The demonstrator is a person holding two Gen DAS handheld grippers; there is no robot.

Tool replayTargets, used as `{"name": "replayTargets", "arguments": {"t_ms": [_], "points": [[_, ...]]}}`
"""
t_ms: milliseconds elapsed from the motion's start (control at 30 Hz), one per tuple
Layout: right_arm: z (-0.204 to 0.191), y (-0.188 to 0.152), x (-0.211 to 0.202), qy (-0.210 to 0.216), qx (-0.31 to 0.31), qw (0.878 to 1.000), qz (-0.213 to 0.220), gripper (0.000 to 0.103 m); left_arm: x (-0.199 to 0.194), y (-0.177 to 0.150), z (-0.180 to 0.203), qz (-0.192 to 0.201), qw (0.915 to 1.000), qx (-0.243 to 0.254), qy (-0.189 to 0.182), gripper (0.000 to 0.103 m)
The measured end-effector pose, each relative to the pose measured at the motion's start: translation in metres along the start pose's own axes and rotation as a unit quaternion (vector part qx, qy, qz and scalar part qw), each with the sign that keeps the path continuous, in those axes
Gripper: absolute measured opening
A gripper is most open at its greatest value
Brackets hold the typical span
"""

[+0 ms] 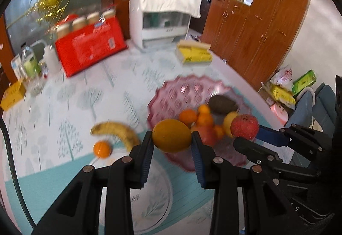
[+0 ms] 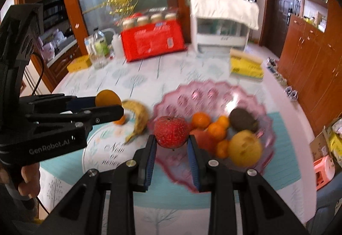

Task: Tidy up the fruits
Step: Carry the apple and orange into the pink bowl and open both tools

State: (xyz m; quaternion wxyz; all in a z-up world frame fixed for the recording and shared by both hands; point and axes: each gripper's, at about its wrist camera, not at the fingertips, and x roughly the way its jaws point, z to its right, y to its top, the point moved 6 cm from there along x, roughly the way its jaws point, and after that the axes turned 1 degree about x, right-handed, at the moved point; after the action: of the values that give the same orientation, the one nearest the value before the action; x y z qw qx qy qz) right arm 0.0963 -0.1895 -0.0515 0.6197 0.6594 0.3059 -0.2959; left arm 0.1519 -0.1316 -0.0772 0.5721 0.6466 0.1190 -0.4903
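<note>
I am holding two fruits aloft: left gripper [image 1: 172, 136] pinching a yellow-orange fruit [image 1: 172, 135], possibly a lemon; right gripper [image 2: 172, 138] clamping the red apple [image 2: 171, 131]. Pink bowl [image 2: 213, 93] at one o'clock is holding several; banana [image 2: 137, 116] and small orange [image 1: 102, 149] at ten are waiting.

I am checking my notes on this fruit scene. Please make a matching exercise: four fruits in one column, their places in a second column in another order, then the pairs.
1. round yellow-orange fruit
2. red speckled apple
3. curved yellow banana
4. dark brown oval avocado

A. in the pink scalloped glass bowl
B. on the tablecloth
C. between the right gripper jaws
D. between the left gripper jaws

Pairs: 1-D, 2-C, 3-B, 4-A
</note>
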Motion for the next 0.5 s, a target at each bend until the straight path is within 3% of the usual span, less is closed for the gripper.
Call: {"name": "replayTargets", "arguments": {"t_ms": [233, 500], "points": [[0.04, 0.034, 0.016, -0.019, -0.001, 1.0, 0.009, 0.03, 0.034, 0.038, 0.022, 0.004, 0.9997, 0.003, 0.025, 0.034], [0.075, 0.032, 0.076, -0.035, 0.009, 0.998, -0.043, 0.03, 0.12, 0.032, 0.025, -0.064, 0.996, 0.006, 0.062, 0.034]]}}
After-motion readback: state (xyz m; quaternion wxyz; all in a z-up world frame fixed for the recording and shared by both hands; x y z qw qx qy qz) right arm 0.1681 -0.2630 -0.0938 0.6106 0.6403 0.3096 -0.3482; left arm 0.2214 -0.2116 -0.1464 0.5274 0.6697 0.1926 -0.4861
